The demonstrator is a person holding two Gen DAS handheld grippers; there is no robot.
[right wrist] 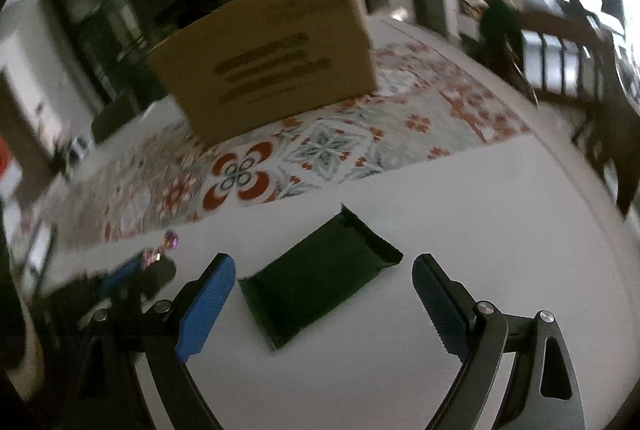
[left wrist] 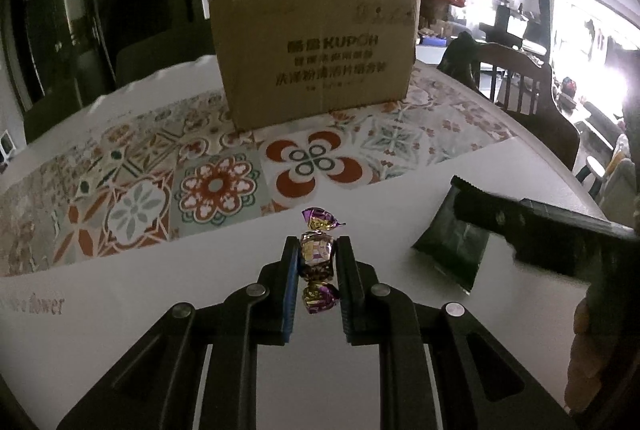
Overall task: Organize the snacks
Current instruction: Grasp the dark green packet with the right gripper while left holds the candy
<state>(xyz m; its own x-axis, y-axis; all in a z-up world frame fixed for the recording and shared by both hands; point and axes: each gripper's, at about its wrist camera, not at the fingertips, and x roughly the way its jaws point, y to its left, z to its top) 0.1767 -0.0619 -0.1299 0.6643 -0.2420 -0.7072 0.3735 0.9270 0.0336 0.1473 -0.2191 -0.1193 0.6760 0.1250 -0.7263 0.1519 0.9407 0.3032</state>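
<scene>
Left claw [left wrist: 318, 254] grips candy [left wrist: 317, 250]; right claw [right wrist: 322, 284] gapes over white table [right wrist: 460, 230].

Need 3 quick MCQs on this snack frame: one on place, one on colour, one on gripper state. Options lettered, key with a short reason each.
1. Where does the cardboard box stand?
A. on the patterned mat
B. on a chair
C. on the floor

2. What colour is the flat packet in front of the right gripper?
A. bright yellow
B. dark green
C. white

3. What is the left gripper doing?
A. open over bare table
B. shut on the dark packet
C. shut on the purple wrapped candy

Key:
1 A: the box's base sits on the floral tile-pattern mat.
2 B: the packet reads dark green against the white table.
3 C: both pads press the candy's sides, its twisted ends sticking out in front and behind; the right gripper's jaws stand wide, not touching the packet.
</scene>
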